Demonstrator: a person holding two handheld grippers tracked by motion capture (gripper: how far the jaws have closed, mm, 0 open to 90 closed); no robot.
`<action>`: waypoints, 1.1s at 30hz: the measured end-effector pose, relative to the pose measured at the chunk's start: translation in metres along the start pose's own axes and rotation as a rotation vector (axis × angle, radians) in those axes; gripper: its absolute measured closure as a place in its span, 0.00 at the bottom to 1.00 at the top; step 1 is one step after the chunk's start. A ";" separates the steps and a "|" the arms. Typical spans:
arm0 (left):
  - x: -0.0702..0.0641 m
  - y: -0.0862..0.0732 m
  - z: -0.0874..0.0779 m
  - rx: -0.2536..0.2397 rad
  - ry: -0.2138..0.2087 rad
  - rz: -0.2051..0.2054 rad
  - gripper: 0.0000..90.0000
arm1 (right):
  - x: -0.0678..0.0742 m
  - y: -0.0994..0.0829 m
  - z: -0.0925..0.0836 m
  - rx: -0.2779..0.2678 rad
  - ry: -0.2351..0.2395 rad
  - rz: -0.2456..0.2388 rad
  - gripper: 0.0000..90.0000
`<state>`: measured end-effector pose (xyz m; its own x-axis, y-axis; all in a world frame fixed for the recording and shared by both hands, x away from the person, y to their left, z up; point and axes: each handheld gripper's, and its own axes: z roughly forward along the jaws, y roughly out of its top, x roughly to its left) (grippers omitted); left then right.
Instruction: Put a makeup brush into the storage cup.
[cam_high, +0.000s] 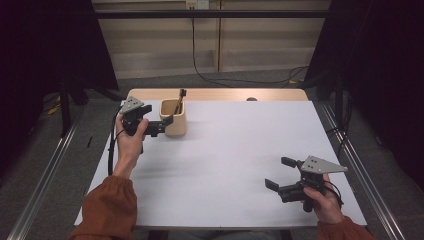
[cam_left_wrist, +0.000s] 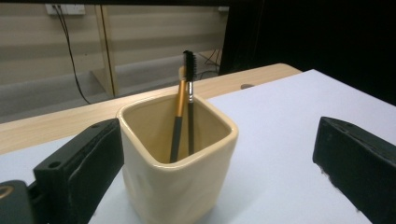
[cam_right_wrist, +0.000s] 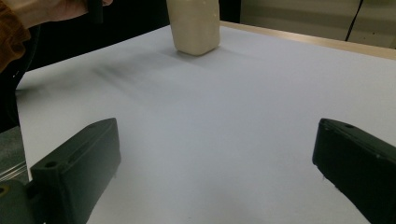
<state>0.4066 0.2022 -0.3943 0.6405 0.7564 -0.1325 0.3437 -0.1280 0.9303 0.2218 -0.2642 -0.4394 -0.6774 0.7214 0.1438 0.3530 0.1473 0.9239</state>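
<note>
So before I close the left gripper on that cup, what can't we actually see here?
- Lower ends of the two brushes: left gripper view, hidden inside the cup.
- Cup base: same view, cut off by the bottom edge.
- Cup top: right gripper view, cut off by the top edge.
- Left finger touching the cup or not: cannot tell.

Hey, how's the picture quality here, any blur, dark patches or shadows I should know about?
High view: white table cover evenly lit, surroundings nearly black. Left gripper view: cream cup and its two brushes sharp, background dim. Right gripper view: soft smeared shadows on the cover left of the cup, whose top is cropped; near black jaws slightly soft.
</note>
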 end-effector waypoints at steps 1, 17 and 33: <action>-0.002 0.000 -0.002 0.004 -0.003 0.011 0.02 | 0.000 0.000 0.001 0.002 0.000 -0.001 0.01; -0.027 -0.017 -0.023 0.008 -0.021 0.066 0.02 | 0.000 0.000 0.000 0.003 0.001 -0.004 0.00; -0.041 -0.033 -0.062 -0.022 -0.016 0.057 0.03 | 0.001 -0.001 0.000 0.003 -0.005 -0.002 0.00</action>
<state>0.3263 0.2153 -0.3980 0.6694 0.7381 -0.0840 0.2910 -0.1565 0.9438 0.2207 -0.2638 -0.4398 -0.6749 0.7245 0.1400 0.3535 0.1509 0.9232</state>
